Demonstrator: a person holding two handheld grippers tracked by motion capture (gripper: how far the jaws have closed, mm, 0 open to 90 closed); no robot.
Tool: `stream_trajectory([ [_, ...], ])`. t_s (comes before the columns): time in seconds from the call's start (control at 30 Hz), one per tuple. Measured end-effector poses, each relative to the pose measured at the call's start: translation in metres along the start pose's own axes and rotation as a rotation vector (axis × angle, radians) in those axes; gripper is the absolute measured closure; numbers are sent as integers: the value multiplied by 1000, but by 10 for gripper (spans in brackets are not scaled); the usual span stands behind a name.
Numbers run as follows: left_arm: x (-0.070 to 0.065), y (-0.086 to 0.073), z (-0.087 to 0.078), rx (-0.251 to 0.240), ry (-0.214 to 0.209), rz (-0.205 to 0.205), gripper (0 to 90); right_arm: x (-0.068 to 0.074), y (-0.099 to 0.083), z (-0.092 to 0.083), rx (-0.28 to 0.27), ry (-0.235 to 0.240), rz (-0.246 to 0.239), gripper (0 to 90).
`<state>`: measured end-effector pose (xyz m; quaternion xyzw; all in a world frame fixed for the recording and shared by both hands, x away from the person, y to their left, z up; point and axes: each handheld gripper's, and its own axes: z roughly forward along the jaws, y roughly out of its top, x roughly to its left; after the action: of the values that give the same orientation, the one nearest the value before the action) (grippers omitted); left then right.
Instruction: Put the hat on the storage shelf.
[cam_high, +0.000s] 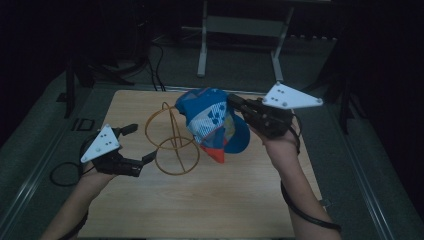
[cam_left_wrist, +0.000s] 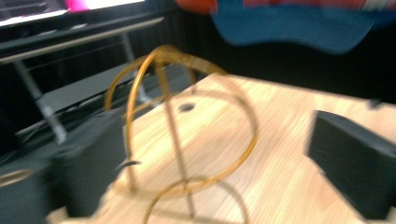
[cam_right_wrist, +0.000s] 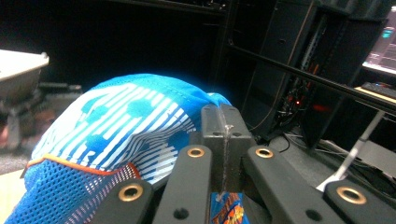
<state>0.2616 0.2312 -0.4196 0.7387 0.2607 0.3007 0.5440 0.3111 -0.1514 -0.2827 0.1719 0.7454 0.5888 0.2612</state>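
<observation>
We see a blue cap (cam_high: 212, 120) held up over the tabletop (cam_high: 225, 200), just right of a gold wire stand (cam_high: 172, 140) that rises between our two grippers. The right gripper (cam_high: 235, 102) has its fingers clenched on the cap's edge, as the right gripper view shows. The cap hangs tilted, its brim (cam_high: 232, 142) pointing down and toward us, its crown toward the stand's top. The left gripper (cam_high: 142, 144) sits low beside the stand, fingers released, nothing between them but the stand's lower ring just ahead.
</observation>
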Motion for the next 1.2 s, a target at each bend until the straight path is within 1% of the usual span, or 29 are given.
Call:
stream_trajectory([
  [0.03,1,-6,-2,-1,19,-13,20,1,2,4,2,2,1,900],
  [0.07,1,-6,-2,-1,19,-13,20,1,5,10,4,6,-2,900],
  [0.13,4,-20,-5,3,46,-53,20,3,9,21,7,5,-4,900],
  [0.17,5,-36,-7,8,66,-73,20,3,11,27,9,12,-1,900],
  [0.23,4,-52,-10,21,77,-95,21,5,15,38,15,23,0,900],
  [0.27,3,-60,-11,29,94,-98,21,7,17,43,15,23,-5,900],
  [0.3,3,-60,-11,29,94,-98,21,8,19,49,18,26,-7,900],
  [0.33,1,-69,-12,37,109,-101,21,8,19,49,18,26,-7,900],
  [0.37,0,-81,-13,45,114,-122,21,12,23,59,19,39,-4,900],
  [0.4,0,-81,-13,45,114,-122,21,14,25,65,25,42,-10,900],
  [0.43,-2,-88,-13,46,129,-124,21,14,25,65,25,42,-10,900],
  [0.47,-3,-94,-14,41,144,-126,21,16,26,71,31,47,-15,900],
  [0.5,-5,-105,-14,43,163,-142,21,21,29,82,39,62,-16,900],
  [0.53,-5,-105,-14,43,163,-142,21,21,29,82,39,62,-16,900],
  [0.57,-6,-110,-14,40,174,-148,21,27,30,93,47,77,-18,900],
  [0.6,-7,-114,-13,37,188,-154,21,30,31,98,51,85,-23,900],
  [0.63,-8,-122,-12,42,202,-169,21,32,31,104,61,90,-31,900],
  [0.67,-8,-122,-12,42,202,-169,21,35,30,110,70,96,-28,900],
  [0.7,-8,-125,-12,51,207,-168,21,37,28,116,77,106,-27,900],
  [0.73,-7,-129,-13,47,216,-173,21,40,26,123,93,122,-19,900],
  [0.77,-6,-130,-14,42,216,-186,21,41,25,128,100,130,-17,900],
  [0.8,-6,-130,-14,42,216,-186,21,44,23,133,109,137,-18,900],
  [0.83,-5,-131,-15,38,217,-197,21,44,23,133,109,137,-18,900],
  [0.87,-4,-133,-15,28,223,-205,21,49,18,143,126,155,-15,900],
  [0.9,-4,-133,-15,28,223,-205,21,49,18,143,126,155,-15,900],
  [0.93,-4,-134,-15,26,217,-215,21,51,16,146,134,162,-17,900],
  [1.03,-2,-137,-15,28,210,-230,21,57,6,159,171,184,-17,900],
  [1.2,-3,-139,-13,30,208,-232,21,56,-2,162,185,182,-9,900],
])
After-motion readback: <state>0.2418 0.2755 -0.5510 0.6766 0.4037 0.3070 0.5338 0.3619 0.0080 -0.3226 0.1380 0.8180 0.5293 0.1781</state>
